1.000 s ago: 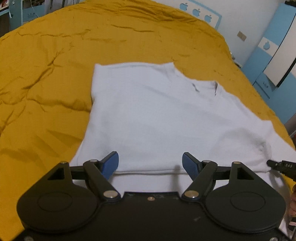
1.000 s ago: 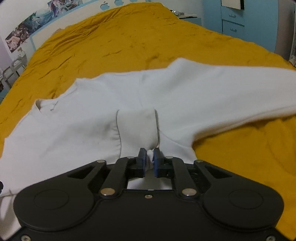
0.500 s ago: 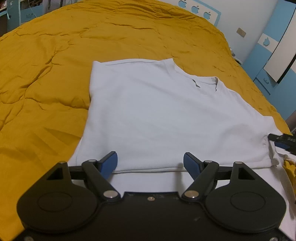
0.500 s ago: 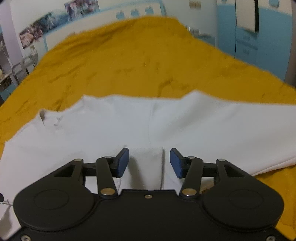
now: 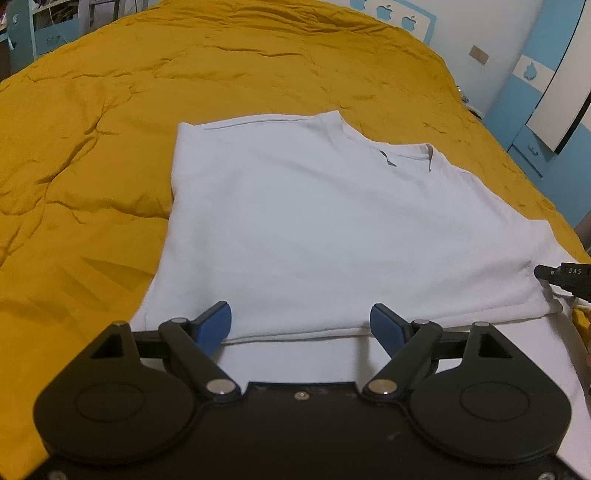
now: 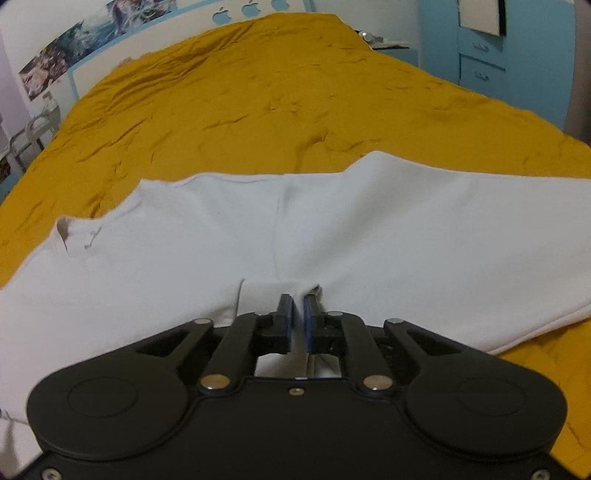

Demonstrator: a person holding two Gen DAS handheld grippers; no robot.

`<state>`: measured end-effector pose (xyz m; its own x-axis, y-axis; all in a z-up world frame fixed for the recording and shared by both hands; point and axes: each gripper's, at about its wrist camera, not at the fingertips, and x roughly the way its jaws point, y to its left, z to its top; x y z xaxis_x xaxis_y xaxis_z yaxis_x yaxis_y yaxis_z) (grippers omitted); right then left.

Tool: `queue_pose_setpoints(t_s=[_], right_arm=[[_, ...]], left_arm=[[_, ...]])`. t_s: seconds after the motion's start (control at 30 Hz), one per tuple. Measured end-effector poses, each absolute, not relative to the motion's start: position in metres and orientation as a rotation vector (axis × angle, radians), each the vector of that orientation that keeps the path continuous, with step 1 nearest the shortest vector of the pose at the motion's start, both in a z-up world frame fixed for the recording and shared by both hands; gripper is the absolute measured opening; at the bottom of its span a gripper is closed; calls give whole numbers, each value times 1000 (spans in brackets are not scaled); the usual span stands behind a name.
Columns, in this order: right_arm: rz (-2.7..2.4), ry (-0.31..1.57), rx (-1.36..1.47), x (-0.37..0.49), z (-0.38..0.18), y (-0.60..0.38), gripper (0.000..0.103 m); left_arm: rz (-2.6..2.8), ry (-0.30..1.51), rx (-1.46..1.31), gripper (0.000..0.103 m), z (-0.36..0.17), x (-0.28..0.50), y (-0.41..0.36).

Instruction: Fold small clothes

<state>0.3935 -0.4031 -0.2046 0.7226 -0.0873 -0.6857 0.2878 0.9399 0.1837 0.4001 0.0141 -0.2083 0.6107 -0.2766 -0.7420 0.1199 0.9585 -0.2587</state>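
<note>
A white T-shirt lies flat on the mustard bedspread, collar at the far side, one side folded in. My left gripper hovers over the near folded edge. Its jaws are opening and stand wide, with cloth beneath them but nothing pinched. In the right wrist view the T-shirt spreads left and right. My right gripper is shut on a small pucker of its cloth beside a folded flap. The right gripper's tip shows at the shirt's right edge in the left wrist view.
The bedspread reaches far beyond the shirt on all sides, wrinkled. Blue cabinets stand past the bed's far right edge. A white wall with apple stickers runs behind it.
My right gripper let go of the cloth fold, opened, then shut again on the shirt a little further along. The lifted fold now lies flat. My left gripper opened slightly and stayed in place.
</note>
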Motion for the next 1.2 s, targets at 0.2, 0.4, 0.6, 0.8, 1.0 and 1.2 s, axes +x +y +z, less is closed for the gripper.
queue_pose_setpoints(t_s=[0.2, 0.4, 0.6, 0.8, 1.0, 1.2], right_arm=[[-224, 641, 350, 356, -164, -437, 28], [-421, 588, 426, 284, -137, -544, 36], [-646, 548, 529, 226, -140, -643, 41], [-731, 550, 679, 220, -175, -693, 43], [-761, 545, 730, 235, -200, -716, 43], [-778, 502, 743, 251, -205, -729, 44]], left_arm=[[-244, 862, -190, 86, -188, 392, 9], [-263, 822, -181, 88, -169, 382, 0], [-276, 793, -194, 92, -166, 375, -11], [-269, 814, -185, 92, -173, 382, -30], [-251, 836, -157, 92, -183, 391, -38], [-232, 865, -139, 92, -194, 396, -46]])
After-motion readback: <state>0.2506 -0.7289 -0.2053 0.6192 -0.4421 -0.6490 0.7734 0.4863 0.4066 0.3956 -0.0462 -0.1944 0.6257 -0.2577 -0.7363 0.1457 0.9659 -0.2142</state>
